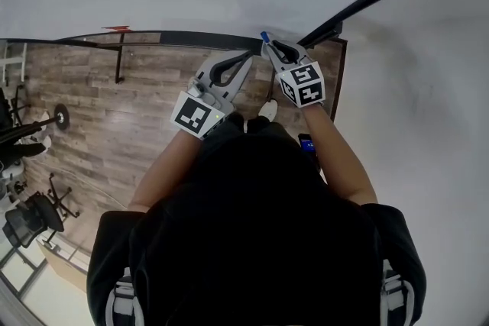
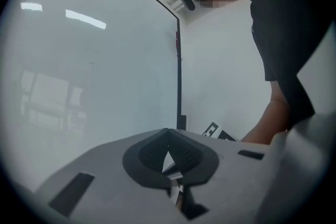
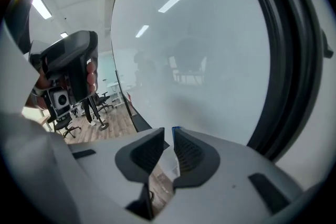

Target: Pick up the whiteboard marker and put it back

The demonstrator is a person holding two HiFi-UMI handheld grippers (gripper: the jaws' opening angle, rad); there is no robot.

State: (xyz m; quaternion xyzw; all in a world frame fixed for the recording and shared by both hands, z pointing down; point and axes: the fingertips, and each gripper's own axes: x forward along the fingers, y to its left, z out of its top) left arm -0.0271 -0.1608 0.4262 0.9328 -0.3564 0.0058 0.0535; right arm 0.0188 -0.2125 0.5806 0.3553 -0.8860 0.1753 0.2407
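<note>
The whiteboard point(image 2: 94, 71) in front of you is smooth and glossy, mirroring the ceiling lights; its black frame point(image 2: 178, 76) has a duller, satin look. Your left gripper point(image 2: 168, 132) and right gripper point(image 3: 169, 132) are matt grey plastic, and their fingers point(image 3: 186, 152) carry dark ribbed pads that look rubbery. The cubes point(image 1: 306, 84) on them show flat, matt black-and-white print. The blue end of the whiteboard marker point(image 1: 264, 36) looks like smooth plastic. Below you lies a wood-grain plank floor point(image 1: 114, 126) with a low sheen, and your shirt point(image 1: 252, 240) is matt black cloth.
</note>
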